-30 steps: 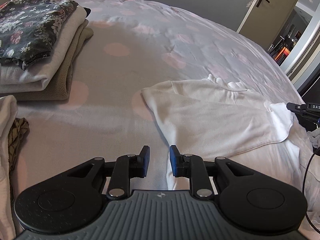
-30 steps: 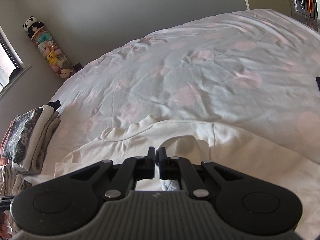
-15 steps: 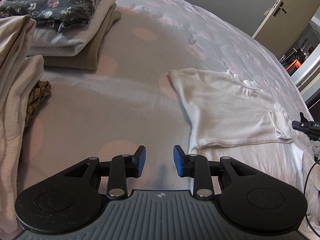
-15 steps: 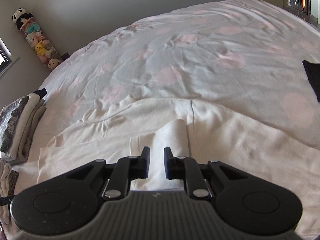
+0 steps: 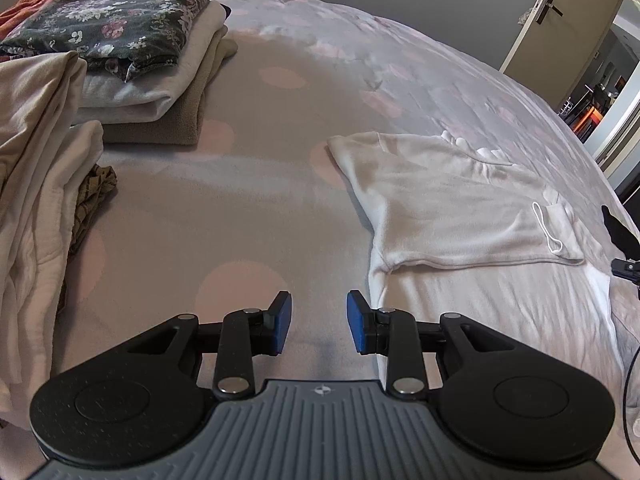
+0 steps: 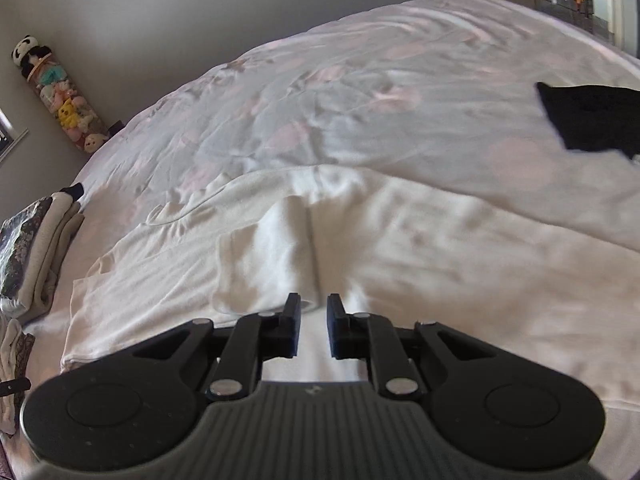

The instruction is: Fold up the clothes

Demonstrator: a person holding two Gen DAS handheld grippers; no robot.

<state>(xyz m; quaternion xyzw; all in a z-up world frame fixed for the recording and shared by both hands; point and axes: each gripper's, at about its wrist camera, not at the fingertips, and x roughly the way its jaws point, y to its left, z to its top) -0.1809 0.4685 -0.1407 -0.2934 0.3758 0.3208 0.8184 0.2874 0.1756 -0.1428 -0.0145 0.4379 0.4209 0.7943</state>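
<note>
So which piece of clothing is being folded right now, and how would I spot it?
Look at the wide bed with the pink-spotted grey cover. Right of the neat stack of folded clothes lies a cream fleece top, spread flat. It alone is laid out, one sleeve folded across it.

**Two claw-mounted fisheyes over one bed**

The left wrist view looks forward along the left claw [image 5: 319, 322], low over the bed [image 5: 248, 184], angled toward an open door [image 5: 560, 12] at the far right. The right wrist view looks along the right claw [image 6: 313, 326], closer to the bedding, facing a grey wall and a corner column of plush toys [image 6: 60, 96]. Both views share the white sweatshirt [image 5: 448, 208] [image 6: 360, 240] and the stack of folded clothes [image 5: 132, 60] [image 6: 36, 248], seen near on the left view's upper left and small at the right view's left edge.
</note>
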